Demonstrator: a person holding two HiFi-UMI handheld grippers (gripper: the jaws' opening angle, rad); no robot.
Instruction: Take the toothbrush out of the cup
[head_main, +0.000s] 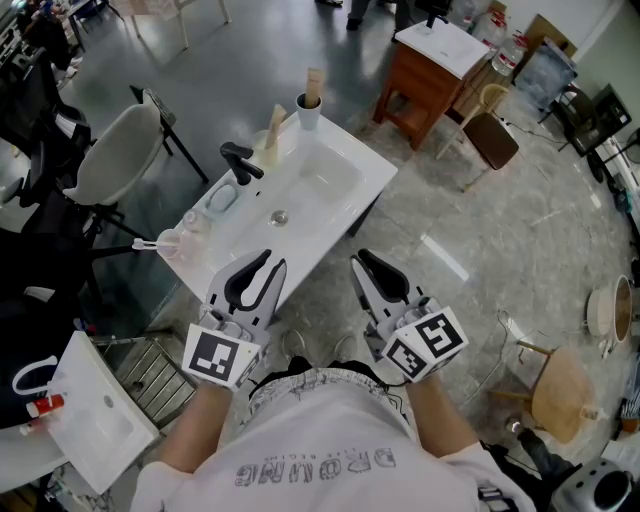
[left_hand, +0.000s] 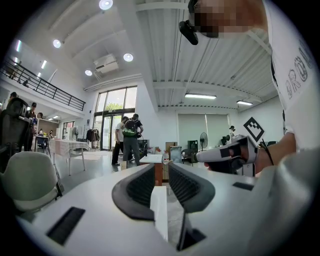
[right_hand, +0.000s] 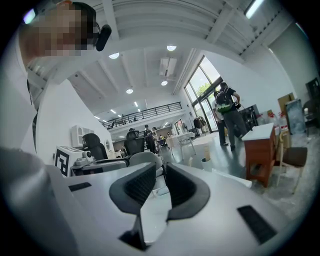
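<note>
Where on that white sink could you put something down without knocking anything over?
The basin is bare from the black tap to the opposite rim, with only the drain in it. The tap-side ledge is crowded: cup with toothbrush, soap dish, clear cup.

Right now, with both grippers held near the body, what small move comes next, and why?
Probably swing the left gripper toward the clear cup at the sink counter's left edge. What looks like the toothbrush leans out of it, and both grippers are open and empty; the right gripper is farther off.
</note>
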